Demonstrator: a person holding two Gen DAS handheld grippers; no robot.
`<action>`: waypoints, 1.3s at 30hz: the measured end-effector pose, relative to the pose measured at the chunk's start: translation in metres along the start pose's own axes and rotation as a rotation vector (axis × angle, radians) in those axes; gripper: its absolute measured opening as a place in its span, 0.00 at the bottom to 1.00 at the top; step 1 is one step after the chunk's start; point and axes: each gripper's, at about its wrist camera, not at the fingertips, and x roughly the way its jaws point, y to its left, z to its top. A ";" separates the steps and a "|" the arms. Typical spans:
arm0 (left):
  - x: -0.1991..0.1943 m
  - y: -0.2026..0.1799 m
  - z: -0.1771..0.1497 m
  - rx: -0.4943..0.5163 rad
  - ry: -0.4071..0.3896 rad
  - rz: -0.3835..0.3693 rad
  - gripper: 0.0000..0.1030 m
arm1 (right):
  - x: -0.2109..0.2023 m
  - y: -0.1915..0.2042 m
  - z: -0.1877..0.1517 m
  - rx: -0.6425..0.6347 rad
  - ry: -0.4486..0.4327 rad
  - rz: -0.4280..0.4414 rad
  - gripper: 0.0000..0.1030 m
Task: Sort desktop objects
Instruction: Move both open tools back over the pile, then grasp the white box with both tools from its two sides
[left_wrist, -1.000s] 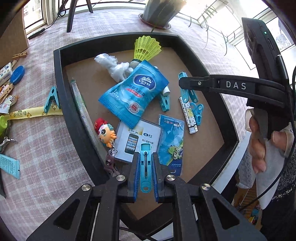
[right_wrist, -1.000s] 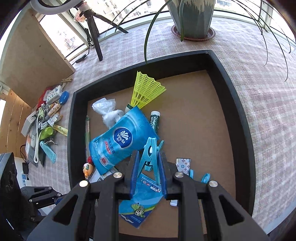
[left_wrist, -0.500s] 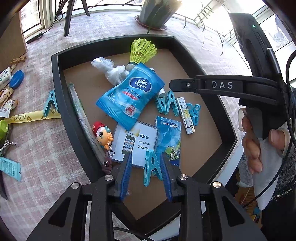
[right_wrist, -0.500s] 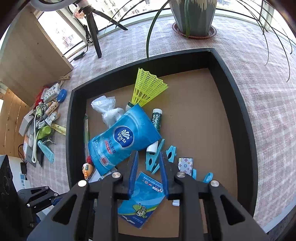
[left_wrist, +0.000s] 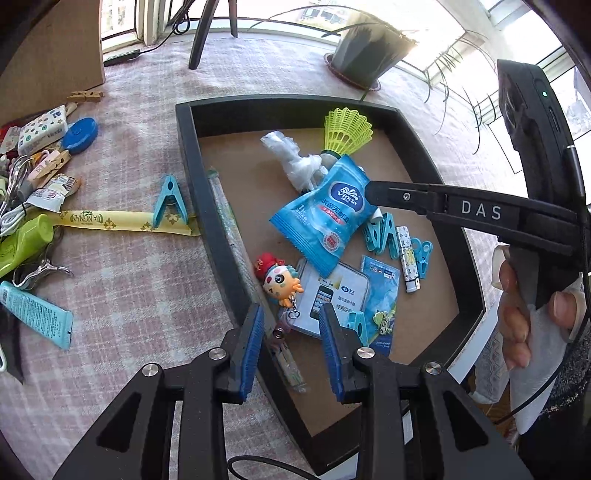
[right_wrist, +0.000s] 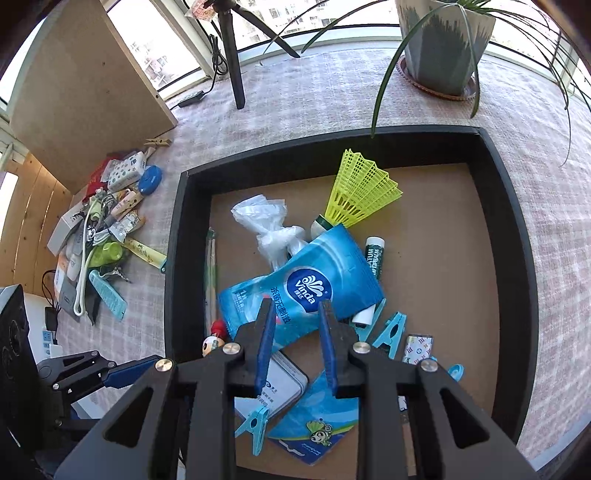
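A black tray (left_wrist: 192, 155) with a brown floor holds a blue wipes pack (left_wrist: 325, 218), a yellow shuttlecock (left_wrist: 347, 129), a crumpled plastic bag (left_wrist: 291, 155), a doll keychain (left_wrist: 279, 278) and a white card (left_wrist: 332, 291). My left gripper (left_wrist: 290, 321) hangs open over the tray's near left wall with nothing between its pads. A teal clip (left_wrist: 356, 325) lies just right of it. My right gripper (right_wrist: 295, 314) stands open above the wipes pack (right_wrist: 306, 288), holding nothing. Two teal clips (right_wrist: 389, 332) lie to its right.
On the checked cloth left of the tray lie a teal clip (left_wrist: 168, 203), a yellow strip (left_wrist: 110, 219), a green bottle (left_wrist: 22, 240), a blue tube (left_wrist: 37, 314) and wooden pegs (left_wrist: 86, 96). A potted plant (right_wrist: 443, 44) and a tripod (right_wrist: 232, 55) stand behind. A hand (left_wrist: 517, 314) grips the right handle.
Each gripper let go of a teal clip, and both clips now lie in the tray. The left jaws opened wider. Both grippers drifted left, the left one towards the tray's left wall.
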 end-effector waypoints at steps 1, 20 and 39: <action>-0.003 0.006 0.001 -0.015 -0.006 0.002 0.29 | 0.001 0.005 0.002 -0.009 0.002 0.004 0.23; -0.046 0.121 0.000 -0.265 -0.117 0.040 0.29 | 0.021 0.117 0.044 -0.214 0.021 0.081 0.32; -0.192 0.358 -0.020 -0.685 -0.360 0.210 0.38 | 0.075 0.345 0.117 -0.395 0.151 0.335 0.33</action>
